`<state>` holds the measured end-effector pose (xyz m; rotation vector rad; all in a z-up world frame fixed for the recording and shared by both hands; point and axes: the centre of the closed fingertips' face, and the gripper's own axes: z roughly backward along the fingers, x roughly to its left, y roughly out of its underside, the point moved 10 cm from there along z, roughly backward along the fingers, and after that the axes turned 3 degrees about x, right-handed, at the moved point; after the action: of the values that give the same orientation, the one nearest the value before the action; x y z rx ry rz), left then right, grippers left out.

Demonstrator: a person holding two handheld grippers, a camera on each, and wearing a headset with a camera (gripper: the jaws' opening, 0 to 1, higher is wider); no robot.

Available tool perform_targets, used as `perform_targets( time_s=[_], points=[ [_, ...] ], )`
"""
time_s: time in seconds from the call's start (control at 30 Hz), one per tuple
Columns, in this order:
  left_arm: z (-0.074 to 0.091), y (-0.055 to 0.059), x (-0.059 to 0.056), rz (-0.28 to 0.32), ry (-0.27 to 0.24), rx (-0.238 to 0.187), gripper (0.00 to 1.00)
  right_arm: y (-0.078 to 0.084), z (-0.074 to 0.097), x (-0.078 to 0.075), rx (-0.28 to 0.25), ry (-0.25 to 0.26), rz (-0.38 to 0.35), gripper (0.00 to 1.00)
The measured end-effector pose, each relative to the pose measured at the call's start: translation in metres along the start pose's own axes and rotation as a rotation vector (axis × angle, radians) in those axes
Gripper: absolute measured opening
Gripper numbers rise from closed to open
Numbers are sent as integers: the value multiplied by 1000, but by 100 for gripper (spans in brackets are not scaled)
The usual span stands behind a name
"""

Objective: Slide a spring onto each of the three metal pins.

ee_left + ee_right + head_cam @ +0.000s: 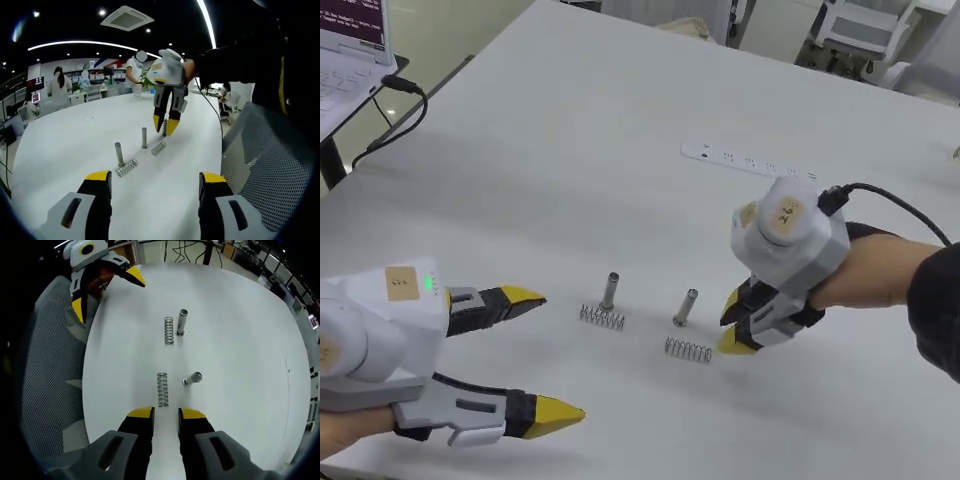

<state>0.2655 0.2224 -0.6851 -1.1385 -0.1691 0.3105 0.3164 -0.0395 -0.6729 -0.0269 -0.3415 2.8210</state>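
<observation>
Two springs [602, 318] [688, 350] loose on the white worktop [570, 150]

One apiece at the feet of two upright metal pins [610, 290] [686, 306]. Left tongs [558, 354] spread wide, empty, near one spring. Right tongs [732, 333] almost closed, gripping nothing, tips just beside the other spring.

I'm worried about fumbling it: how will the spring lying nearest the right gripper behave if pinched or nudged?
The spring lies on its side on the smooth white table, so a nudge would probably roll it. Its thin open coils suggest it is light and may squash or flick away if the right gripper pinches hard.
</observation>
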Motion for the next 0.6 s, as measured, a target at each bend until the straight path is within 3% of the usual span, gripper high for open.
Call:
perform_targets(
  time_s=[0.2,0.6],
  points=[
    [1,0,-1,1,-1,0,67,-5,-10,4,16,3,35,16],
    [4,1,-2,4,-4,2,66,-6,-27,5,5,-1,24,13]
  ],
)
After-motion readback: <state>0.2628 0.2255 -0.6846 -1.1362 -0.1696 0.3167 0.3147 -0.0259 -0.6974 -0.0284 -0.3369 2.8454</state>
